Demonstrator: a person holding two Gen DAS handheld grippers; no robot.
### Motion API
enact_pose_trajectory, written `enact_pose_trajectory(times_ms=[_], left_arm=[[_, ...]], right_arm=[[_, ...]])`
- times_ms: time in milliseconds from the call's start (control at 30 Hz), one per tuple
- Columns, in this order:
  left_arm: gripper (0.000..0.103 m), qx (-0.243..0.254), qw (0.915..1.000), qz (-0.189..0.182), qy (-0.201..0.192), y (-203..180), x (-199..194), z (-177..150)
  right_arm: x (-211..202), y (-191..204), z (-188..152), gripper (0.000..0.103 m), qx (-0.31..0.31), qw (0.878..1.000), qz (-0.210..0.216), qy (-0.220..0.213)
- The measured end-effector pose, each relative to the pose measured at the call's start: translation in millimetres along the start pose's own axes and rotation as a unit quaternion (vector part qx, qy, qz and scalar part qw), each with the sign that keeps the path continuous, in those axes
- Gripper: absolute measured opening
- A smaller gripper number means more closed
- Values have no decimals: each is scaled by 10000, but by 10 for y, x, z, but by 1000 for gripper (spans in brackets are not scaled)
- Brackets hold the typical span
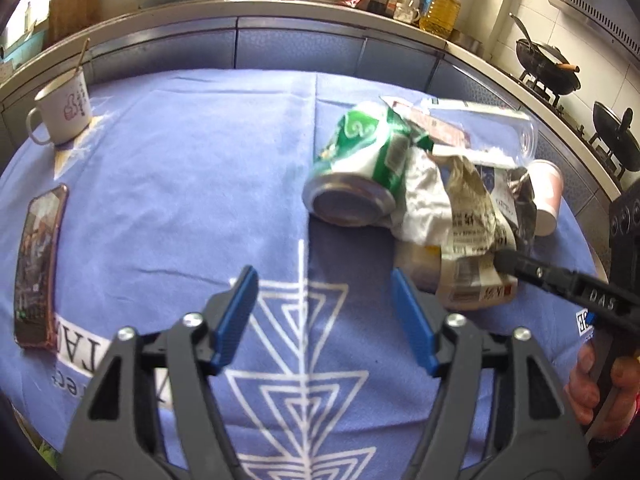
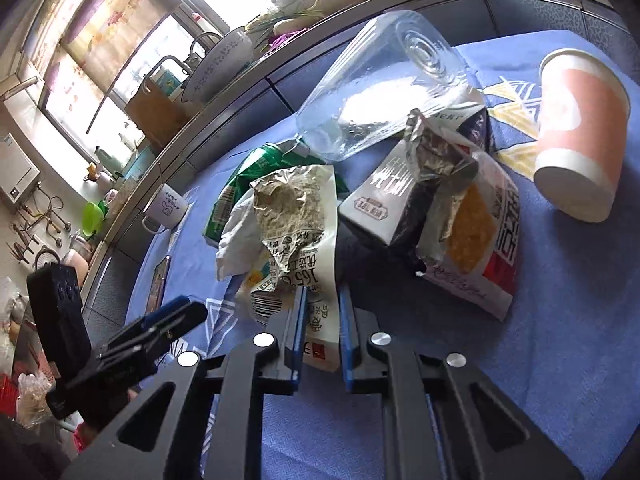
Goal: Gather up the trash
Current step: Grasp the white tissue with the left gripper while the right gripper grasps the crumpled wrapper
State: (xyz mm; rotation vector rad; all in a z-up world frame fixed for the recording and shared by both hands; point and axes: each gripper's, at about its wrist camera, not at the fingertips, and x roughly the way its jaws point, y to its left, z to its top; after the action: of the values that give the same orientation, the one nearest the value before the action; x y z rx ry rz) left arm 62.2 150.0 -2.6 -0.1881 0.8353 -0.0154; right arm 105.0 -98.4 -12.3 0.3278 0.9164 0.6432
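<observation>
A pile of trash lies on the blue cloth: a crushed green can (image 1: 360, 164), a crumpled white wrapper (image 1: 448, 208), a clear glass (image 2: 384, 80) on its side, a pink paper cup (image 2: 580, 132) on its side, a small carton (image 2: 384, 196) and a snack bag (image 2: 476, 240). My left gripper (image 1: 324, 300) is open and empty, just short of the can. My right gripper (image 2: 322, 300) is shut on the lower end of the crumpled white wrapper (image 2: 296, 232). It also shows in the left wrist view (image 1: 508, 260), reaching in from the right.
A white mug (image 1: 60, 112) with a spoon stands at the far left. A phone (image 1: 36, 264) lies at the left edge of the cloth (image 1: 180, 200). A counter with bottles and woks runs behind the table.
</observation>
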Motion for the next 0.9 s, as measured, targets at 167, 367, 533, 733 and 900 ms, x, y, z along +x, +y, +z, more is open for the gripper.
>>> enact_pose_trajectory(times_ms=[167,367,533,733,900], left_arm=[[80,5,9997,-143,-214,-16,8,301],[78,363,9974,-568,-239,-376,20,338],[51,436,9968,-620,247,-566,327,242],[4,-185,9935,-988,536,-370,483,283],[2,-177,9944,-961,395,-260,208,153]], right_arm=[[-253,43,-73,7,-302,9981,-420,-331],[-564,-161,-216,5,-263,9941,-865,-601],[-519,-369,-225,6,344,9982,-61,-496],[-293,-534,-111,88,999,9919,694,-364],[-100,-408,-54,81,475,9960,744,143]])
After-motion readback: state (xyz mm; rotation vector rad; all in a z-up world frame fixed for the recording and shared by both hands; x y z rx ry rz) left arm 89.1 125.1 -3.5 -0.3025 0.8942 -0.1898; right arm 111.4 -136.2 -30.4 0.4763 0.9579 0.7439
